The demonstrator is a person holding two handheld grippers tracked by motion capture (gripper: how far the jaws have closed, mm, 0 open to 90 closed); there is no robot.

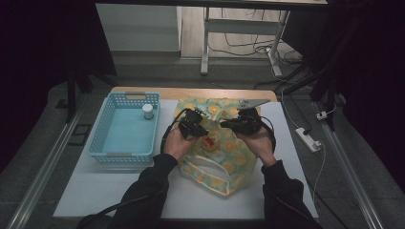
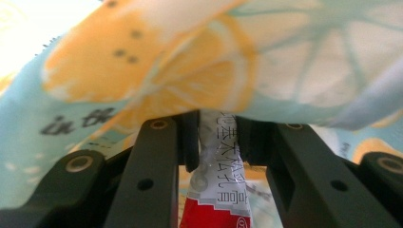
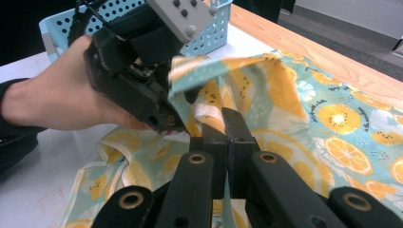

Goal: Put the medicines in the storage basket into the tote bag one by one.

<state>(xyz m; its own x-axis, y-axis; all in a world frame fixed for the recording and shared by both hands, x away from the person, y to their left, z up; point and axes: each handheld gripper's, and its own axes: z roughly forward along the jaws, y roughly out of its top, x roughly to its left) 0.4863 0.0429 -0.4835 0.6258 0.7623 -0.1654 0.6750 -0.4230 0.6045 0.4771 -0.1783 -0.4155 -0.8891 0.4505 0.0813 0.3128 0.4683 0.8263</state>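
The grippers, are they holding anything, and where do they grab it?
The left gripper pinches a red and white packet by its clear top end. The right gripper is shut on the orange-print bag, clamping its lifted edge.

light blue basket (image 1: 125, 157) at the table's (image 1: 95, 191) left, holding 1 small white-lidded jar (image 1: 148, 111) near its far right corner. white power strip (image 1: 308, 139) on the floor, right of the table.

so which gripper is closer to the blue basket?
Left. The left gripper sits just right of the blue basket, over the orange-print bag. The right gripper is farther right across the bag, pinching its fabric.
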